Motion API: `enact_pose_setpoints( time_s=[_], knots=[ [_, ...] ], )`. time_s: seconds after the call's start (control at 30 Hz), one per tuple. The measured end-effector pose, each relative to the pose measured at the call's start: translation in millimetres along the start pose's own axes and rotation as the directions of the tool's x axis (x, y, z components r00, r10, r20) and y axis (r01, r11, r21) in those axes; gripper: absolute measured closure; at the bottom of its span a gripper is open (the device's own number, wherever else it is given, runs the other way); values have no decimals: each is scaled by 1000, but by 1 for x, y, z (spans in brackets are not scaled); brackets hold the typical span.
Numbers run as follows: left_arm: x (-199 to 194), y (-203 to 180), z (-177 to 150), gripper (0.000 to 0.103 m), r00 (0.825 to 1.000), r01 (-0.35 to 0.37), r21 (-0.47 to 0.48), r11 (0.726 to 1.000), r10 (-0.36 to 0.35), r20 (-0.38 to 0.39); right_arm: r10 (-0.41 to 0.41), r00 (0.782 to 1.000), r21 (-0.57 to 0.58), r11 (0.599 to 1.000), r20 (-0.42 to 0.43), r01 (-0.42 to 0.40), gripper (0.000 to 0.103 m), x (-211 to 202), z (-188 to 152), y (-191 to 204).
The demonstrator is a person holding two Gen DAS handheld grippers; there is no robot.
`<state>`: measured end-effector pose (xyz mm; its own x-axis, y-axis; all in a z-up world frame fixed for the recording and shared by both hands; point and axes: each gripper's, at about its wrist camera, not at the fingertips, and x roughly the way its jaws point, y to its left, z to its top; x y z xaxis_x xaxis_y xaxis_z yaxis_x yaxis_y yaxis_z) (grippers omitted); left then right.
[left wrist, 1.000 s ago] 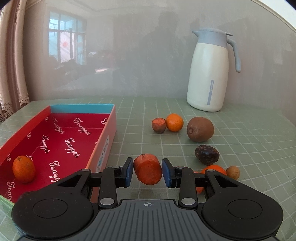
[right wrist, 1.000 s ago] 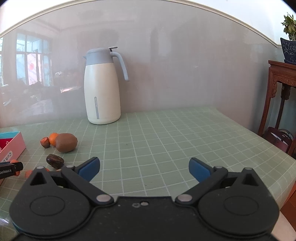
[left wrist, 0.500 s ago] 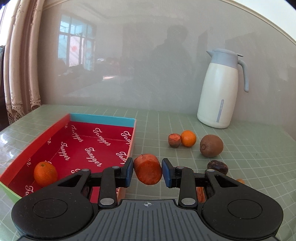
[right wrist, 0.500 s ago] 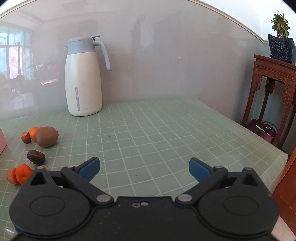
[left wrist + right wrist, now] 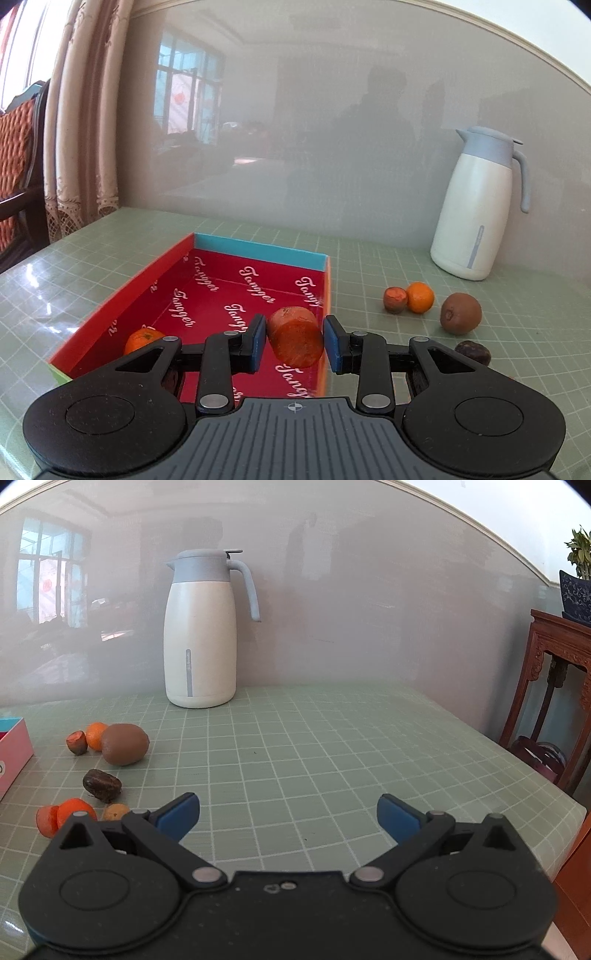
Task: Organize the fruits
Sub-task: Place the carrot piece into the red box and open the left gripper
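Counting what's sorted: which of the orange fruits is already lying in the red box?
The small mandarin at the red box's near left corner. The other orange ones lie on the table or sit in the left tongs.

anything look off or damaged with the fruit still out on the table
Mostly fine, but two pieces look cut rather than whole: a small brownish fruit beside the orange shows a raw orange face, and a halved orange piece lies near the right gripper. Nothing is spilled.

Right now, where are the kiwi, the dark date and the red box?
kiwi (image 5: 125, 744), right wrist view, middle of its brown skin.
dark date (image 5: 101, 783), right wrist view, centre of its top.
red box (image 5: 260, 254), left wrist view, blue far wall.
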<state>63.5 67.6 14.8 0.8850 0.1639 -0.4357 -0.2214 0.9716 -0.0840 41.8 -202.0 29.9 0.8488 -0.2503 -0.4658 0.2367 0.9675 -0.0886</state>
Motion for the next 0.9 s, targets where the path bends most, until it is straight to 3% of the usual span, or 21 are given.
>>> enact_pose_setpoints(
  time_s=[0.27, 0.57, 0.9],
  knots=[
    [13, 18, -3, 69, 995, -88, -38, 995, 86, -59, 23, 1000, -20, 1000, 3, -23, 0, -2, 2, 14],
    [23, 33, -7, 69, 984, -141, -69, 988, 132, -123, 37, 999, -26, 999, 11, -37, 0, -3, 5, 21],
    [21, 38, -6, 69, 977, -185, -67, 981, 176, -118, 37, 999, -20, 999, 15, -37, 0, -6, 5, 21]
  ],
)
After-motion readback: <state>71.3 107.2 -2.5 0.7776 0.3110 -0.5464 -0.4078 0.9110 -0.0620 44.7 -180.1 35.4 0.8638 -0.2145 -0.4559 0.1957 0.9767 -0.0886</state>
